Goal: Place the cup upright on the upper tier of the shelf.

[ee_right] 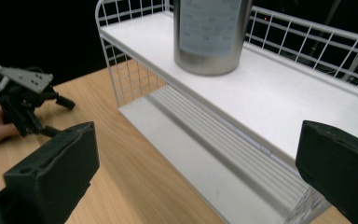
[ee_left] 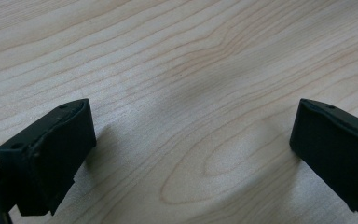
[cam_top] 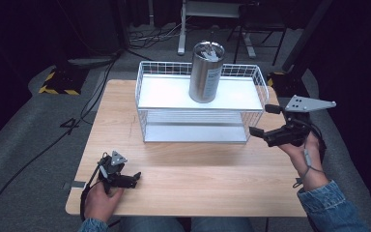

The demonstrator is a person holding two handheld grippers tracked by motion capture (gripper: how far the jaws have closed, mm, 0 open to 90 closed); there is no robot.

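Note:
A stainless steel tumbler (cam_top: 206,72) stands upright on the top shelf of a white wire rack (cam_top: 164,93) at the back of the wooden table (cam_top: 198,169). My right gripper (cam_top: 261,119) hovers open at the rack's right front corner, nothing between its jaws. In the right gripper view the tumbler (ee_right: 212,32) is ahead on the white shelf (ee_right: 270,93), and the right gripper (ee_right: 198,140) has wide-spread jaws. My left gripper (cam_top: 135,179) rests open near the table's front left, just over bare wood (ee_left: 191,56); its jaws (ee_left: 191,121) hold nothing.
The rack's lower shelf (cam_top: 193,126) is bare. Cables (cam_top: 38,154) run over the grey floor left of the table, and a desk frame (cam_top: 212,14) stands behind. In the right gripper view the left gripper (ee_right: 58,116) and its hand lie far off.

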